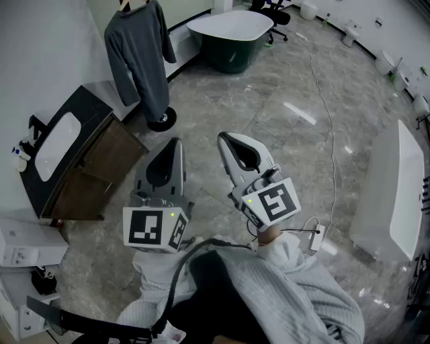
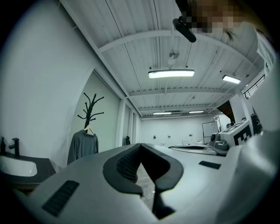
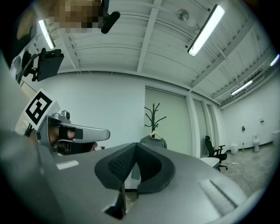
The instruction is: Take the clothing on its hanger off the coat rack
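A grey long-sleeved top (image 1: 140, 54) hangs on a light wooden hanger (image 2: 89, 129) from a black, branch-shaped coat rack (image 2: 89, 109) near the wall. The rack's round base (image 1: 162, 119) rests on the floor. Both grippers are held side by side, well short of the rack and aimed toward it. My left gripper (image 1: 176, 142) is shut with nothing in it. My right gripper (image 1: 223, 138) is shut and empty too. In the right gripper view the top (image 3: 153, 142) shows just above the jaws, far off.
A dark vanity with a white sink (image 1: 57, 144) stands along the left wall. A dark bathtub (image 1: 230, 37) sits beyond the rack, an office chair (image 1: 277, 15) behind it. A white tub (image 1: 396, 195) lies at the right. A cable (image 1: 322, 101) runs across the marble floor.
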Action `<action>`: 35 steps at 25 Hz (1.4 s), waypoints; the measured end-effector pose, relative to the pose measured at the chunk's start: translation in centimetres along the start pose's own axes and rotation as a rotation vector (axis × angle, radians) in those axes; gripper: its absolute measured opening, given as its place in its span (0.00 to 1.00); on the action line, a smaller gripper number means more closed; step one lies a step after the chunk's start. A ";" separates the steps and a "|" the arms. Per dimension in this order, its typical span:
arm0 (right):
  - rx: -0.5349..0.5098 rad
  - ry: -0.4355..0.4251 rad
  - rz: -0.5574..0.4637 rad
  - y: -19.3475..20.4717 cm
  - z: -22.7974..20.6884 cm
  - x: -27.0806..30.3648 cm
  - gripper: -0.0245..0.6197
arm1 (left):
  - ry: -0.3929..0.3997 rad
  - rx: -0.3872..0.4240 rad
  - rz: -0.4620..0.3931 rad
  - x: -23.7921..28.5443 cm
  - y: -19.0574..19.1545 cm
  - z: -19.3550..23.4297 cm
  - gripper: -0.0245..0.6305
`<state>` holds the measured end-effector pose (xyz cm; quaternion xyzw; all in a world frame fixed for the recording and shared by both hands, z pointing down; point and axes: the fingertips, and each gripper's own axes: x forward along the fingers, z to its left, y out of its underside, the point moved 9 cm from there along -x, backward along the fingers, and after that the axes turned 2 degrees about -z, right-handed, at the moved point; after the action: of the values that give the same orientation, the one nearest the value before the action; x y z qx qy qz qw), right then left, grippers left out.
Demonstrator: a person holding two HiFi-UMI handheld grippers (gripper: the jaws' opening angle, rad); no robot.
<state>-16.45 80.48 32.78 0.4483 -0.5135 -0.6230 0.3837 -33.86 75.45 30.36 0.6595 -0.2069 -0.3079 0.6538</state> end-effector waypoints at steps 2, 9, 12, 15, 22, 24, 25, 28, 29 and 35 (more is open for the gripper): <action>0.004 0.001 0.000 0.0 -0.1 0.0 0.04 | 0.000 -0.001 0.003 0.1 0.2 0.0 0.04; 0.000 0.030 0.010 0.1 -0.6 -0.3 0.04 | 0.005 0.002 0.000 0.7 0.5 0.0 0.04; -0.008 0.028 -0.005 0.1 -1.0 -0.5 0.04 | 0.010 0.005 -0.002 1.4 0.7 -0.3 0.04; -0.017 0.027 -0.015 0.2 -1.6 -0.8 0.04 | 0.013 0.002 0.004 2.1 1.0 -0.6 0.04; 0.026 0.048 0.007 1.5 -4.6 -0.6 0.04 | 0.020 -0.008 0.041 5.4 3.0 -1.1 0.04; 0.036 0.051 0.018 2.4 -5.9 0.6 0.04 | 0.019 -0.011 0.047 7.2 3.6 -0.3 0.04; 0.039 0.052 0.023 2.9 -6.6 1.5 0.04 | 0.019 -0.014 0.048 8.4 3.9 0.3 0.04; 0.052 0.056 0.032 4.3 -9.4 4.9 0.04 | 0.020 -0.008 0.057 12.5 4.9 2.4 0.04; 0.055 0.056 0.031 4.8 -10.3 6.3 0.04 | 0.020 -0.004 0.058 14.0 5.1 3.4 0.04; 0.027 0.046 -0.007 5.4 -17.4 16.8 0.04 | 0.032 0.016 0.022 25.0 4.6 9.6 0.04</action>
<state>-4.93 58.59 34.05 0.4694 -0.5113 -0.6069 0.3872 -21.64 51.29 31.96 0.6674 -0.2059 -0.2884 0.6550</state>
